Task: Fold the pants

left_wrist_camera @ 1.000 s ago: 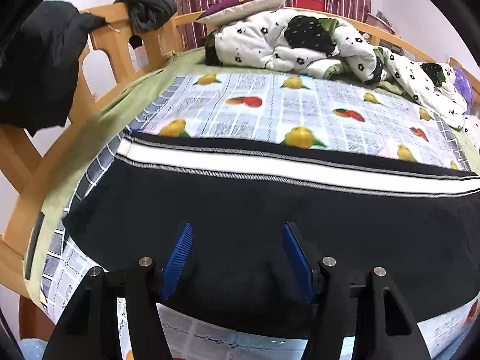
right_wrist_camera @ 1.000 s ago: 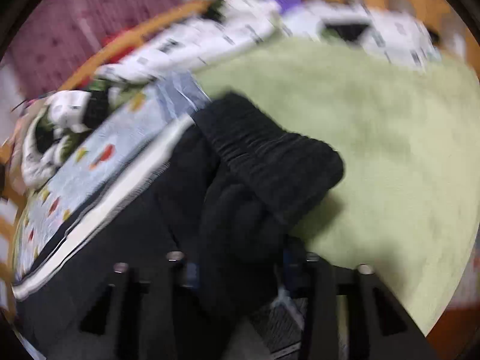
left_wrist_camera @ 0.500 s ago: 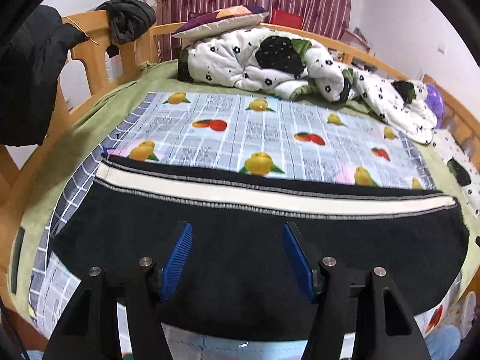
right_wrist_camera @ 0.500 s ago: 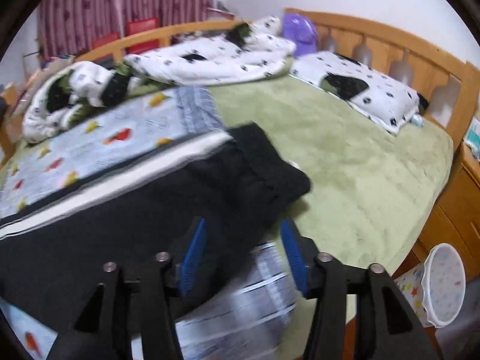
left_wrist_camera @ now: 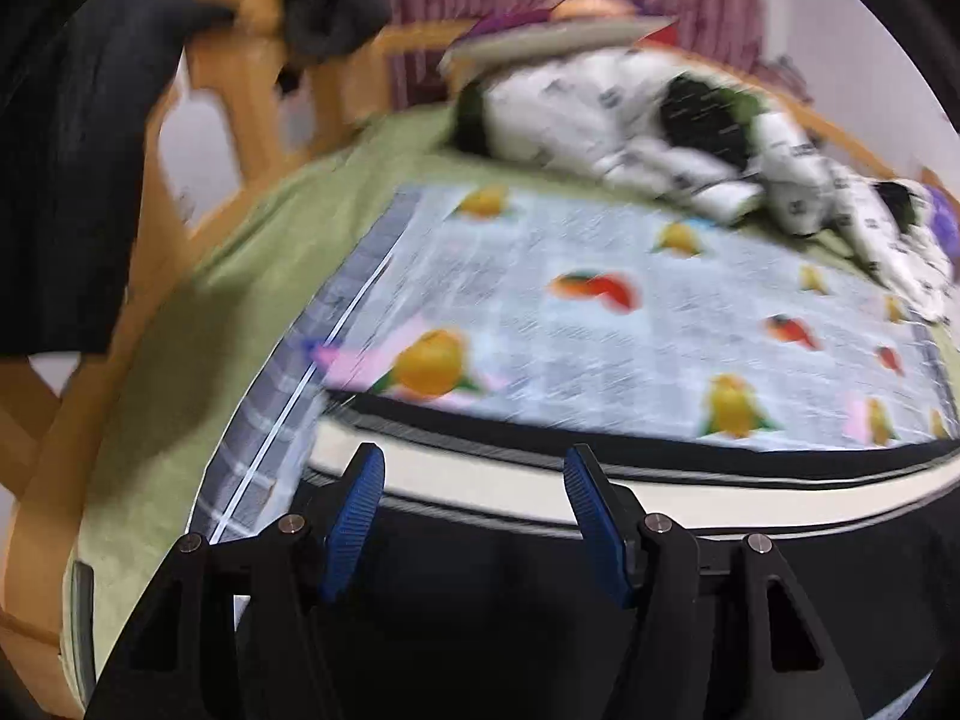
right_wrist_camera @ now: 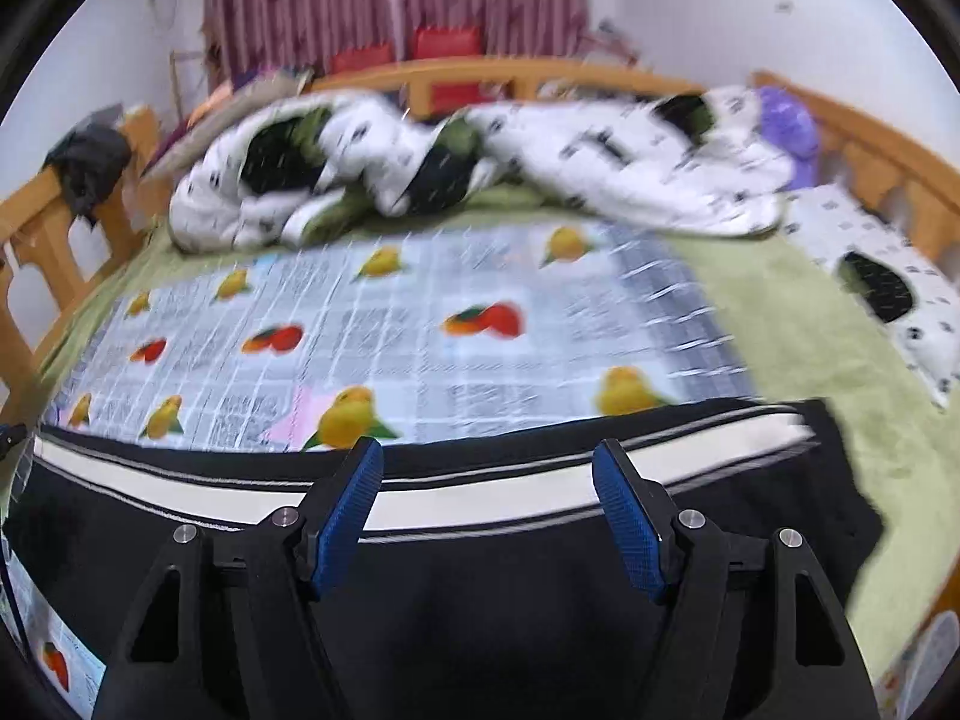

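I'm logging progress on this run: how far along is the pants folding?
Done: the black pants with a white side stripe lie lengthwise, legs stacked, on the fruit-print sheet. In hand: nothing; the left hand-held gripper and right hand-held gripper hover open above them. Left: folding them crosswise into a compact bundle.

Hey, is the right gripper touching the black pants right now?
Cannot tell. In the right wrist view, the open right gripper overlaps the pants, but neither contact nor gap is visible.

Beyond the pants (right_wrist_camera: 480,570), the fruit-print sheet (right_wrist_camera: 420,330) lies flat and bare. A crumpled quilt (right_wrist_camera: 480,168) blocks the far side; the wooden rail (left_wrist_camera: 240,120) closes the left edge.
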A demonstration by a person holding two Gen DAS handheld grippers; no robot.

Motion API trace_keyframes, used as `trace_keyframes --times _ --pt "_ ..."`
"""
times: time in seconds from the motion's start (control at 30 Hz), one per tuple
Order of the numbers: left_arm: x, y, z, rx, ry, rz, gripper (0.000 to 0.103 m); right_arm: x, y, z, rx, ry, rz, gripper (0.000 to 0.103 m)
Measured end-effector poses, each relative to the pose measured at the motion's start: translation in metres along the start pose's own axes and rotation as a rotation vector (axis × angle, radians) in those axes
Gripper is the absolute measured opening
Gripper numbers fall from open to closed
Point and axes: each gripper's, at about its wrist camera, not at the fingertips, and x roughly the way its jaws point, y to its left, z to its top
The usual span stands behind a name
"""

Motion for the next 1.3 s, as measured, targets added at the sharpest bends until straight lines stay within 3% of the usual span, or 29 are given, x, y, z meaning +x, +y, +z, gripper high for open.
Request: trace_keyframes --times 0.17,0.23,0.33,0.37,0.4,0.47,0.57,0.6,0.67,0.73,0.87,1.0,1.07,1.17,1.3 --pt "0.057 0.041 0.000 -0.059 0.098 -0.010 0.056 0.057 0.039 -0.006 -0.147 0.043 0.034 0.072" --pt "0.067 0.045 0.001 -0.044 0.097 -0.018 0.054 0.077 0.044 -0.015 -0.174 0.079 0.048 0.072" --pt "0.083 0.047 0.012 -0.009 0.073 0.050 0.054 0.101 0.048 -0.024 -0.170 0.118 0.045 0.072" --pt "0.093 0.049 0.014 -0.003 0.097 0.049 0.053 0.109 0.049 -0.026 -0.166 0.134 0.039 0.072" --pt "0.102 0.050 0.017 -0.007 0.122 0.040 0.049 0.115 0.049 -0.028 -0.164 0.150 0.035 0.072" --pt "0.110 0.058 0.018 -0.047 0.122 0.014 0.029 0.128 0.052 -0.033 -0.169 0.174 0.022 0.072" --pt "0.093 0.068 0.022 -0.099 0.030 -0.054 0.023 0.130 0.056 -0.033 -0.169 0.157 0.015 0.071" --pt "0.097 0.068 0.022 -0.093 0.040 -0.052 0.023 0.127 0.056 -0.031 -0.150 0.138 0.033 0.071" --pt "0.111 0.064 0.015 -0.073 0.079 -0.023 0.027 0.127 0.056 -0.028 -0.120 0.122 0.054 0.071" --pt "0.109 0.051 0.011 -0.015 0.056 0.042 0.029 0.137 0.061 -0.032 -0.133 0.152 0.040 0.072" --pt "0.091 0.038 0.006 0.025 0.067 0.087 0.055 0.128 0.065 -0.035 -0.150 0.120 0.022 0.071" --pt "0.052 0.045 -0.008 -0.002 0.036 0.016 0.058 0.099 0.063 -0.038 -0.099 0.078 0.026 0.071" --pt "0.027 0.052 -0.022 -0.062 0.024 -0.062 0.065 0.085 0.067 -0.043 -0.098 0.054 0.031 0.071" --pt "-0.002 0.056 -0.054 -0.102 0.071 -0.199 0.066 0.069 0.074 -0.051 -0.070 0.030 0.010 0.071" --pt "-0.025 0.058 -0.107 -0.157 0.088 -0.246 0.066 0.051 0.088 -0.067 -0.029 0.051 0.014 0.071"
